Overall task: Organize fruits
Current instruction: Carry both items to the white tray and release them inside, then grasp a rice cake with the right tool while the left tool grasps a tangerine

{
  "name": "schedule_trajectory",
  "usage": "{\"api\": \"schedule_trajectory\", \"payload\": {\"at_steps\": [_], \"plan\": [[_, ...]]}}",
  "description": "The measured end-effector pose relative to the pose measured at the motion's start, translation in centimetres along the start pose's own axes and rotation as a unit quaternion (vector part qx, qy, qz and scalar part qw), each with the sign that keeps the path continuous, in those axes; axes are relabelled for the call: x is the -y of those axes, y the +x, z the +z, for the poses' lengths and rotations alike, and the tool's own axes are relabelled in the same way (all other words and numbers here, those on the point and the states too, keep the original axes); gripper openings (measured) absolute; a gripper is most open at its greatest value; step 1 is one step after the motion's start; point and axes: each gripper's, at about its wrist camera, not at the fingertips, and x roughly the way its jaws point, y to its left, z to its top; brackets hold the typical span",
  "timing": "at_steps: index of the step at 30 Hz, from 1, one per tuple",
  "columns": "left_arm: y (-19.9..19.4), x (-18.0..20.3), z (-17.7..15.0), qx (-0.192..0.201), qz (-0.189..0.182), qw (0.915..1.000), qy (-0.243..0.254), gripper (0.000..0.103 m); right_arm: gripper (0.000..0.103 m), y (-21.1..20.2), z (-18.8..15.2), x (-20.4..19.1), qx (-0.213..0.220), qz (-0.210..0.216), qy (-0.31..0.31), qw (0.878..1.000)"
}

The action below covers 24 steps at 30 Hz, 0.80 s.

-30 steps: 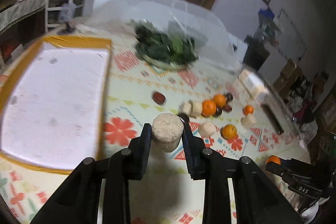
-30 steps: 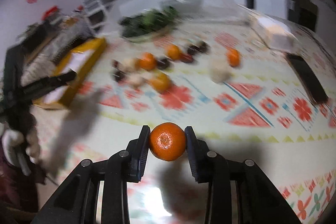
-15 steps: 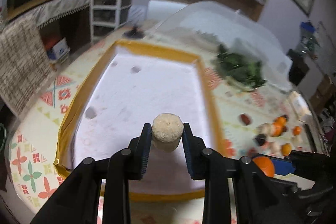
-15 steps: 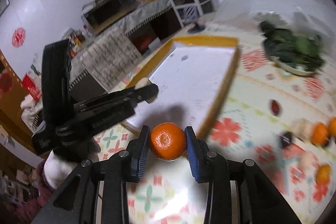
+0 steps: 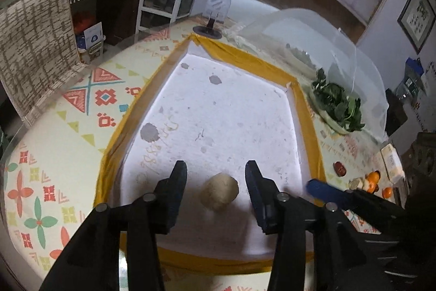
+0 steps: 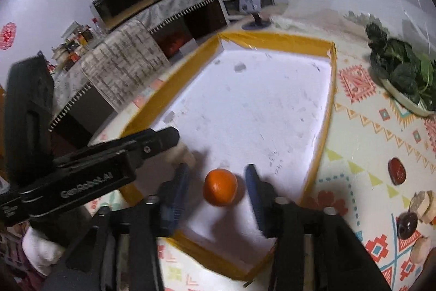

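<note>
A white tray with a yellow rim lies on the patterned tablecloth; it also shows in the right wrist view. My left gripper is open over the tray's near end, and a pale beige fruit piece lies on the tray floor between its fingers, touching neither. My right gripper is open, and an orange mandarin lies on the tray between its fingers. The left gripper's body crosses the right wrist view, with the beige piece partly hidden under it.
Loose fruit lies on the cloth right of the tray: a dark red date, beige pieces, a dark round fruit, and mandarins. A plate of leafy greens sits under a clear dome cover. A small stand is behind the tray.
Both grippers have opened over the tray's near end. The beige piece and the mandarin have left the fingers and now rest on the tray floor.
</note>
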Motion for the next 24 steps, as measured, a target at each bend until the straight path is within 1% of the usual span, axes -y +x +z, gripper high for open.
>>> {"api": "schedule_trajectory", "payload": {"at_steps": [2,3,5,6,8,9,10,11,12,13,14,17,20,21,22,23,24], "plan": [[-0.9,-0.2,-0.1,0.008,-0.008,0.9999,-0.007,0.047,0.067,-1.6,0.1,0.1,0.024,-0.018,-0.001,1.0],[-1.4,-0.3,-0.2,0.012,-0.012,0.9998,-0.011,0.048,0.067,-2.6,0.0,0.4,0.039,-0.038,0.002,0.999],[-2.5,-0.5,-0.4,0.021,-0.02,0.9994,-0.02,0.051,0.067,-3.5,-0.2,1.1,0.051,-0.08,0.006,0.995],[-3.1,-0.6,-0.6,0.026,-0.024,0.9991,-0.025,0.056,0.067,-3.7,-0.5,1.5,0.05,-0.104,0.007,0.993],[-4.2,-0.6,-1.0,0.038,-0.03,0.9983,-0.032,0.061,0.067,-3.1,-1.0,2.0,0.031,-0.12,0.015,0.992],[-4.7,-0.5,-1.2,0.042,-0.035,0.9979,-0.034,0.061,0.062,-2.6,-1.4,2.2,0.018,-0.126,0.02,0.992],[-5.0,-0.3,-1.4,0.042,-0.041,0.9976,-0.036,0.062,0.053,-2.2,-1.7,2.4,0.007,-0.132,0.025,0.991],[-5.2,-0.2,-1.5,0.042,-0.046,0.9974,-0.037,0.062,0.048,-1.5,-2.1,2.7,-0.006,-0.135,0.033,0.99],[-5.6,0.0,-1.7,0.041,-0.052,0.9971,-0.037,0.062,0.033,-0.9,-2.6,3.0,-0.019,-0.129,0.044,0.99],[-5.8,0.2,-1.9,0.042,-0.054,0.997,-0.036,0.062,0.021,-0.6,-3.1,3.3,-0.027,-0.122,0.055,0.991],[-6.2,0.5,-2.1,0.044,-0.055,0.997,-0.032,0.062,0.021,-0.7,-3.3,3.4,-0.024,-0.113,0.065,0.991],[-7.0,1.3,-2.3,0.047,-0.061,0.9968,-0.024,0.064,0.019,-1.6,-4.0,3.2,-0.018,-0.106,0.082,0.991],[-7.5,2.1,-2.3,0.047,-0.074,0.9958,-0.023,0.074,0.019,-2.1,-4.8,2.2,-0.017,-0.111,0.077,0.991],[-7.6,2.4,-2.4,0.05,-0.077,0.9956,-0.021,0.076,0.02,-2.4,-5.3,1.6,-0.017,-0.111,0.075,0.991],[-7.7,2.9,-2.4,0.054,-0.075,0.9956,-0.016,0.077,0.021,-2.3,-5.7,1.1,-0.016,-0.111,0.074,0.991],[-7.8,3.1,-2.4,0.058,-0.07,0.9958,-0.012,0.08,0.022,-2.4,-6.2,0.6,-0.016,-0.109,0.072,0.991],[-8.0,3.6,-2.5,0.061,-0.06,0.9962,-0.009,0.087,0.024,-2.5,-6.5,0.3,-0.018,-0.103,0.07,0.992]]}}
